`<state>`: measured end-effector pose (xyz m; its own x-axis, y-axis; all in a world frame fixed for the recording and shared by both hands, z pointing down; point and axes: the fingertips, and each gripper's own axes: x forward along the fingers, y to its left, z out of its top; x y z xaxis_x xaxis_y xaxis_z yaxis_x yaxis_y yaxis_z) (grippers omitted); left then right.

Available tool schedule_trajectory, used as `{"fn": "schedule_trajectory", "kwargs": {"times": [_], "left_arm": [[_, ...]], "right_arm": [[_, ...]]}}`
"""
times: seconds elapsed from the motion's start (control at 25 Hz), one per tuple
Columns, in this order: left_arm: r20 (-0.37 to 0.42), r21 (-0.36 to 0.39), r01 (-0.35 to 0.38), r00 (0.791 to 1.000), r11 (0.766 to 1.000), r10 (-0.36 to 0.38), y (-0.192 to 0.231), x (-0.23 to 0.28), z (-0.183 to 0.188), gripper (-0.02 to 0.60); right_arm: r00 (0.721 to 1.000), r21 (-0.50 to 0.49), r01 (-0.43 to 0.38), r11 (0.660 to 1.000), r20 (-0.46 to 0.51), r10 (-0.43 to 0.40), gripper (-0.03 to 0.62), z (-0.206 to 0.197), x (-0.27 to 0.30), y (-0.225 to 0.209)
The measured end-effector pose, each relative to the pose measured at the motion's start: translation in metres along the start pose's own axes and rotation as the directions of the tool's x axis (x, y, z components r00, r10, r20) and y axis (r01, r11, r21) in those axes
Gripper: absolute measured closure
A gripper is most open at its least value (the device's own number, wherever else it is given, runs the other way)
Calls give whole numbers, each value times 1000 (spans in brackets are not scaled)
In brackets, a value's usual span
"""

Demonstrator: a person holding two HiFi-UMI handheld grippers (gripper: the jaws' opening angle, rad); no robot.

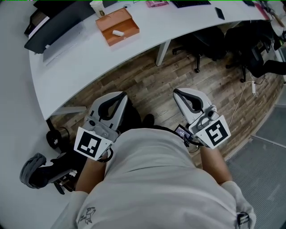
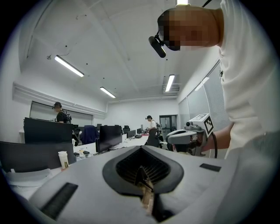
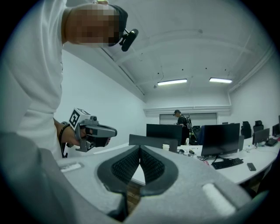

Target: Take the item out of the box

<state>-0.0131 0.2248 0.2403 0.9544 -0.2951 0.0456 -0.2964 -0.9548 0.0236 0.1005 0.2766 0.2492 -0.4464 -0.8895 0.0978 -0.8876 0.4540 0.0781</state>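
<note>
One left gripper (image 1: 122, 94), one right gripper (image 1: 177, 92), one brown box (image 1: 125, 21), one white item (image 1: 118, 32), one cup (image 1: 97, 8), one desk (image 1: 89, 62).

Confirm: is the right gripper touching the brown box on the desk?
Apart. Head view: the right gripper is held near the person's torso, over the floor; the box lies far off on the desk.

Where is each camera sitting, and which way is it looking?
Head view: on the person's head, looking steeply down at their white shirt, the left tongs, the right tongs, and the desk with the orange box.
Left gripper view: on the left tongs, looking along their shut tips across the office; the shirt shows at right.
Right gripper view: on the right tongs, looking along their shut tips toward monitors; the shirt shows at left.
Shared: each gripper view shows the other tongs.
</note>
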Motion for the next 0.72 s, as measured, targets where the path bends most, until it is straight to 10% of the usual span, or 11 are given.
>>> {"fn": "schedule_trajectory", "kwargs": {"times": [0.72], "left_arm": [[-38, -55, -36, 999, 998, 34, 141, 10, -19, 583]], "right_arm": [[998, 6, -16, 1000, -67, 17, 591, -5, 134, -45]]}}
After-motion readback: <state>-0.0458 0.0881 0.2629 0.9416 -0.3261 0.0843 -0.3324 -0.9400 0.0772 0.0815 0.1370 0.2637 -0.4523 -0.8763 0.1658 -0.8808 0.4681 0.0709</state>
